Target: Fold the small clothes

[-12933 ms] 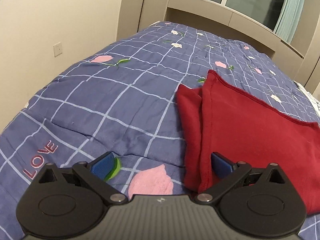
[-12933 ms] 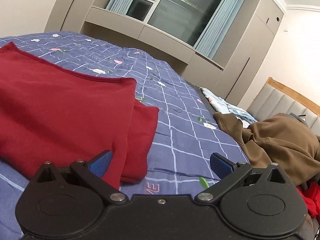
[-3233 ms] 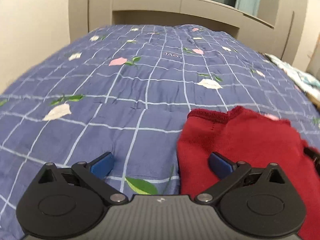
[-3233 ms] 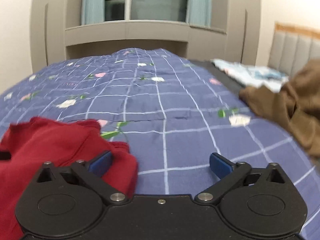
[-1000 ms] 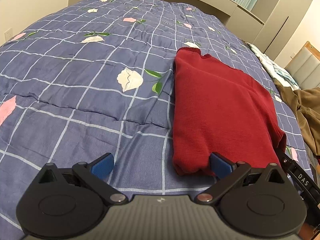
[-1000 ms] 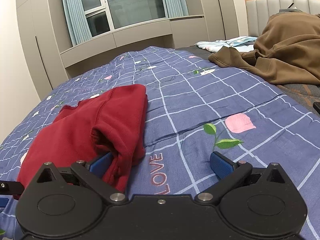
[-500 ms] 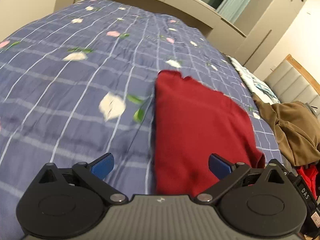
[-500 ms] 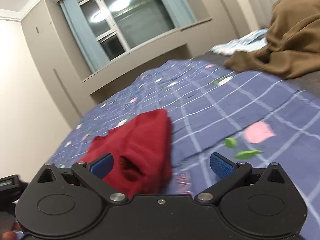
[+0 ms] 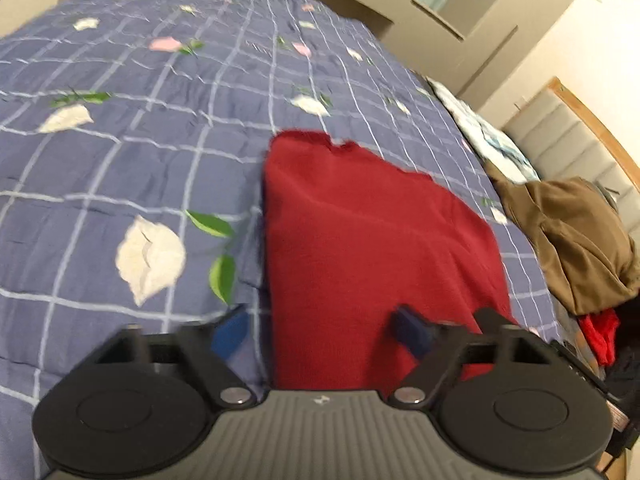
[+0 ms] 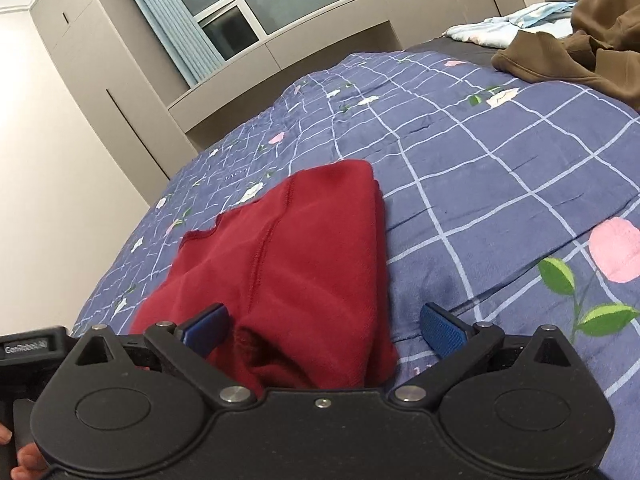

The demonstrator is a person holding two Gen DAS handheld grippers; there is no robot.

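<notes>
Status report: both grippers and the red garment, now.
Left gripper and right gripper closing around near edge of folded red garment, pads not yet pressing. Brown garment lies clear, off to the side.

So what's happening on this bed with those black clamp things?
A person holds a clamp tool in each hand to fold a red garment lying on the blue checked quilt. The left gripper and right gripper each sit at a near corner of it, fingers closing around the cloth but not yet pinching. A brown garment lies off to the side.
</notes>
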